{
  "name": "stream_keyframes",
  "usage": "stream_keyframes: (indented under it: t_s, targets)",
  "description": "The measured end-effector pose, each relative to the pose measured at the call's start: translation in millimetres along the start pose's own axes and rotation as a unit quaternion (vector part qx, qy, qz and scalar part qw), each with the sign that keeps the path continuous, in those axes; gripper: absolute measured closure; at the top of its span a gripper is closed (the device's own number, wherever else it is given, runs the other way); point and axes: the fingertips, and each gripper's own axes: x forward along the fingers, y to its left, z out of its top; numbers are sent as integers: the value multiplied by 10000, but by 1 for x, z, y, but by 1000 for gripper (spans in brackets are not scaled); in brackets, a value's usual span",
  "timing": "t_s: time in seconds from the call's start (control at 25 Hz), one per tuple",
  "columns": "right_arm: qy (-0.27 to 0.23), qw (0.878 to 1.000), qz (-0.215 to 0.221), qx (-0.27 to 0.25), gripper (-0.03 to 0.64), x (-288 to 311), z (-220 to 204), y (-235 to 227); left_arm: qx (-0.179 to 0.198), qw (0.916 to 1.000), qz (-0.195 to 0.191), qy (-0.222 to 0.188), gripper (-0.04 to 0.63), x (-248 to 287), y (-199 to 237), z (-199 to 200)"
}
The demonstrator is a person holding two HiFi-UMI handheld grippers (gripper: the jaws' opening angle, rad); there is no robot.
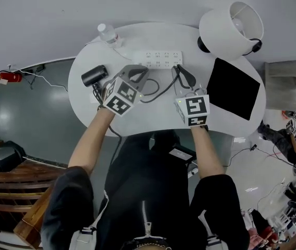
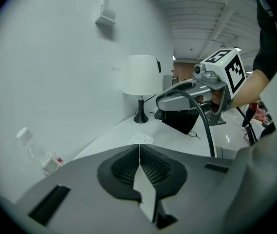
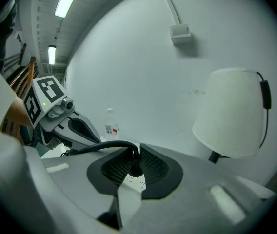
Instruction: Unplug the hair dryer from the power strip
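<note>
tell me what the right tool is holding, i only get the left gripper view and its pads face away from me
observer: In the right gripper view, the right tool is shut on the black plug at the end of the cable.
operator: is it out of the strip yet
observer: The white power strip shows through the tool's gap, below the plug. I cannot tell whether the prongs are clear.
operator: where's the dryer itself
observer: In the head view, the black hair dryer lies near the left edge of the white table.
</note>
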Motion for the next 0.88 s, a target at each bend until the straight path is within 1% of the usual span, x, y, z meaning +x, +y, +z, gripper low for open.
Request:
stream_keyframes:
  t_s: [0.2, 0.44, 0.68, 0.88]
  targets:
    - [-105, 9999, 114, 37, 571, -16, 3, 9, -429, 9973, 274, -523, 581, -23, -9, 8]
    - [-205, 9996, 202, 47, 571, -45, 7, 16, -857, 9916, 430, -873, 581, -48, -28, 14]
    - [-296, 9992, 277, 21, 571, -75, 9, 20, -1007, 9874, 642, -1034, 581, -74, -57, 14]
    - [-465, 9984, 313, -35, 571, -103, 17, 29, -975, 9858, 807, -1100, 581, -96, -82, 11]
